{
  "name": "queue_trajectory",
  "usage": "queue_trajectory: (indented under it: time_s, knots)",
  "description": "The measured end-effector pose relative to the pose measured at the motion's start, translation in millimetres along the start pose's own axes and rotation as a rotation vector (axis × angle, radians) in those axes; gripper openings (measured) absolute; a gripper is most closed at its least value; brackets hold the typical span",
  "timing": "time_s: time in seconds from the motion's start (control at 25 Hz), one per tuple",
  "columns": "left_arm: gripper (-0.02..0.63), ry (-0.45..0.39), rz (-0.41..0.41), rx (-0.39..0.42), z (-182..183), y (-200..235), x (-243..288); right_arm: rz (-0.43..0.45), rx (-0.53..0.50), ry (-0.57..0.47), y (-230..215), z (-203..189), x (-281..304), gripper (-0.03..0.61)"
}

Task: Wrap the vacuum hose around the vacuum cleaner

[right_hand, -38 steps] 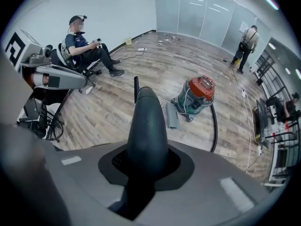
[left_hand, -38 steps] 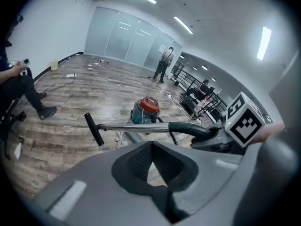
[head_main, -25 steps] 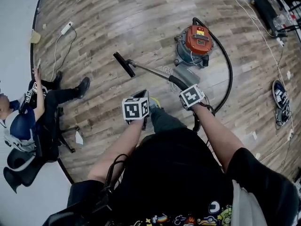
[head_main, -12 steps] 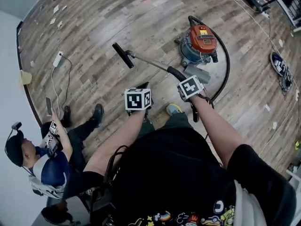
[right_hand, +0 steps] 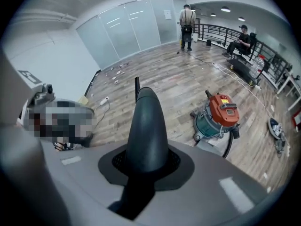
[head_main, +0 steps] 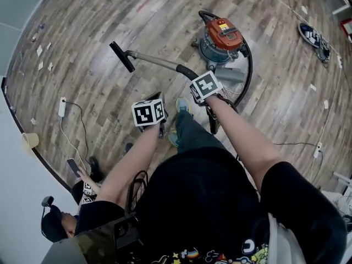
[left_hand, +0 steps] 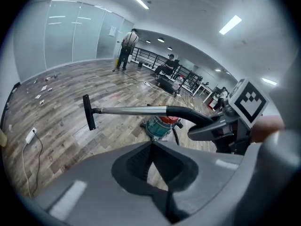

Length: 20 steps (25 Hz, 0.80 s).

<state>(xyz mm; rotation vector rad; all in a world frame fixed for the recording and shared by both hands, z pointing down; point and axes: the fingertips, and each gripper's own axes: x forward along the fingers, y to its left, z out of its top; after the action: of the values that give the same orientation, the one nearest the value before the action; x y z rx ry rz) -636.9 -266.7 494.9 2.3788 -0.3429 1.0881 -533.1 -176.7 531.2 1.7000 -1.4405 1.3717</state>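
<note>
The vacuum cleaner (head_main: pixel 220 40), with an orange top on a teal drum, stands on the wood floor ahead of me. Its black hose (head_main: pixel 250 76) curves round its right side and back toward me. My right gripper (head_main: pixel 201 89) is shut on the black curved handle (right_hand: pixel 146 121) of the wand. The metal wand (head_main: pixel 154 62) runs out to the left and ends in a black floor nozzle (head_main: pixel 122 56), held off the floor. My left gripper (head_main: pixel 151 111) hangs beside it, shut with nothing between its jaws, and its view shows the wand (left_hand: pixel 131 110) ahead.
A person (head_main: pixel 60 224) sits at the lower left near a power strip (head_main: pixel 62 108) and its cable. Shoes (head_main: pixel 313 36) lie at the far right, and a thin cable (head_main: pixel 297 143) crosses the floor on the right. Another person (right_hand: pixel 187 20) stands far off by the glass wall.
The head view has swung round, so the vacuum, wand and both grippers sit further left. The seated person has slid to the bottom left corner. The right gripper still holds the handle.
</note>
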Motion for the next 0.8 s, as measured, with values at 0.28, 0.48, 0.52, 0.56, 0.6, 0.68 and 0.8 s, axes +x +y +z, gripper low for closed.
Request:
queue_trajectory:
  time_s: [0.28,0.48,0.52,0.56,0.6,0.68,0.8]
  knots:
    - [0.0,0.029,-0.035,0.042,88,34,44,0.04,0.045,-0.033,-13,132,24,0.104]
    - [0.0,0.023,-0.063,0.07,157,56,77,0.065,0.072,-0.04,-39,222,42,0.104]
    - [0.0,0.018,-0.069,0.068,171,62,85,0.065,0.081,-0.04,-45,238,46,0.104]
    - [0.0,0.016,-0.075,0.065,184,68,92,0.063,0.091,-0.039,-48,253,51,0.104]
    - [0.0,0.018,-0.081,0.064,196,75,99,0.062,0.105,-0.038,-50,268,57,0.104]
    - [0.0,0.024,-0.097,0.078,223,92,113,0.06,0.143,-0.038,-54,297,71,0.104]
    - [0.0,0.055,-0.141,0.113,262,118,137,0.048,0.207,-0.038,-62,342,94,0.104]
